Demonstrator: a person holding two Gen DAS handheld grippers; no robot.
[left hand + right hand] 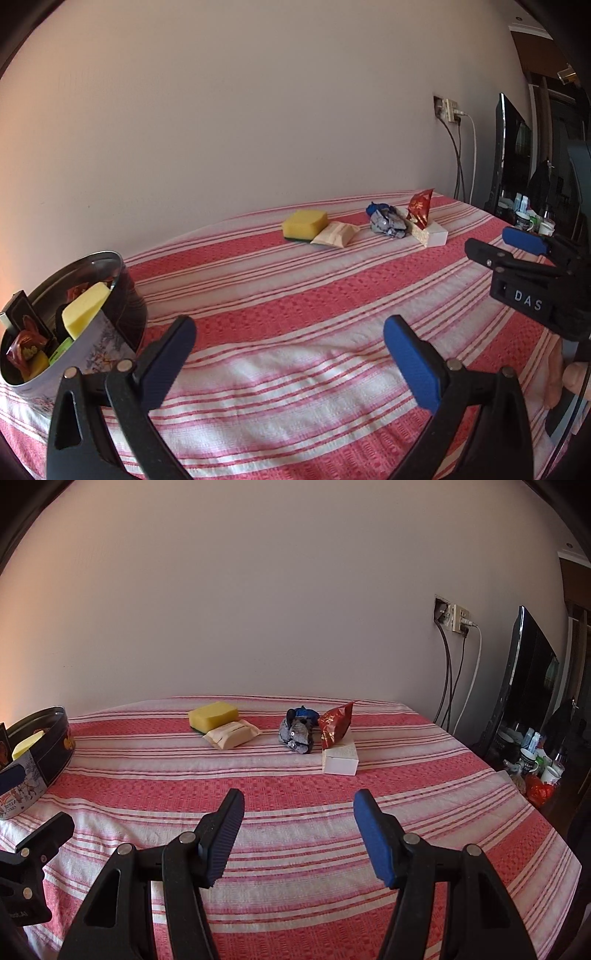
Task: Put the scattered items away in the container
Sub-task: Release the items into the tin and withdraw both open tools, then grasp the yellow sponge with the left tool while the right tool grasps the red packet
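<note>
In the left wrist view we see our left gripper (290,354) at the bottom of the frame, its blue-padded fingers spread wide with nothing but striped cloth between them. The container (122,295), a round printed tin, sits at the lower left of that frame, just beside the left finger, already holding a yellow sponge piece and some wrappers. The items not yet in it lie in a row toward the upper middle of the frame, well apart from the gripper, near the wall: a yellow sponge (306,223) touching a beige tissue pack (335,235), then a grey and blue plush toy (386,220), a red snack packet (419,209) and a white box (437,235) under the packet. Our right gripper (495,245) enters at the right edge of that view, with a hand (569,380) partly visible below it. In the right wrist view the right gripper (298,836) fills the bottom centre, its fingers roughly half apart and holding nothing. The same row lies straight ahead above it in the middle of the frame, the plush toy (297,733) nearest the centre line. The table (295,797) wears a red and white striped cloth, and the tin (44,738) stands at the left edge.
</note>
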